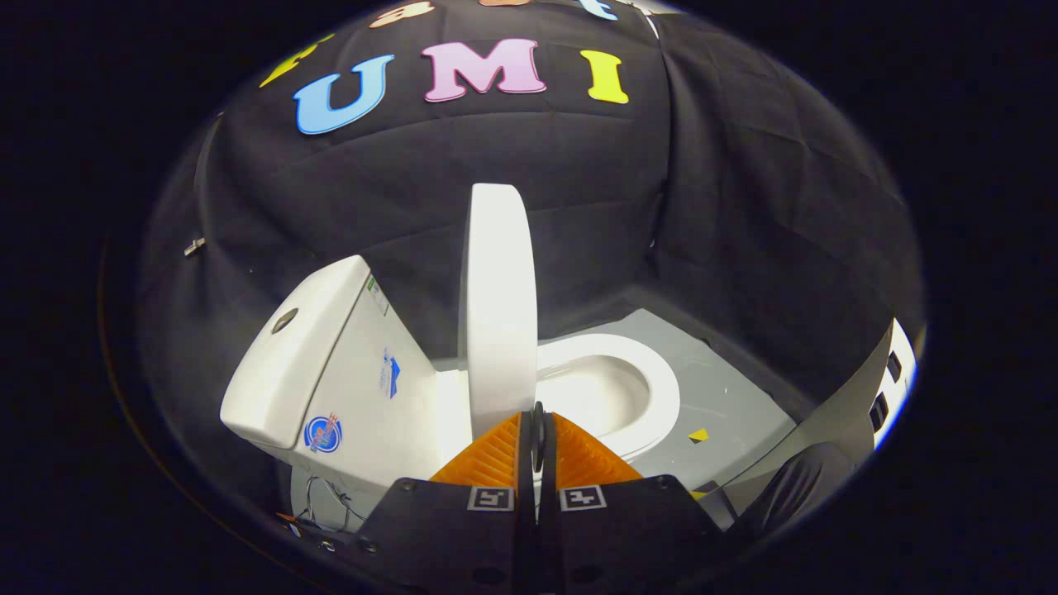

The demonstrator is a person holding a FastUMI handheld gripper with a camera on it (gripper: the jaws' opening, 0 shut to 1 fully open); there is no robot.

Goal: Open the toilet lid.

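A white toilet stands ahead of me, its tank (314, 355) to the left and its open bowl with the seat ring (653, 397) to the right. The white lid (496, 306) stands raised, nearly upright, and I see it edge-on between tank and bowl. My gripper (537, 411) sits just below the lid's lower end. Its two orange ribbed fingers (496, 459) are pressed together with nothing visible between them, and their tips reach the lid's bottom right edge. Whether the tips touch the lid I cannot tell.
The toilet stands on a grey floor (736, 397) with a small yellow marker (698, 434) near the bowl. Black cloth walls close in behind and to the right. A dark-clothed part of a person (793, 487) and a white panel (897, 380) are at the lower right.
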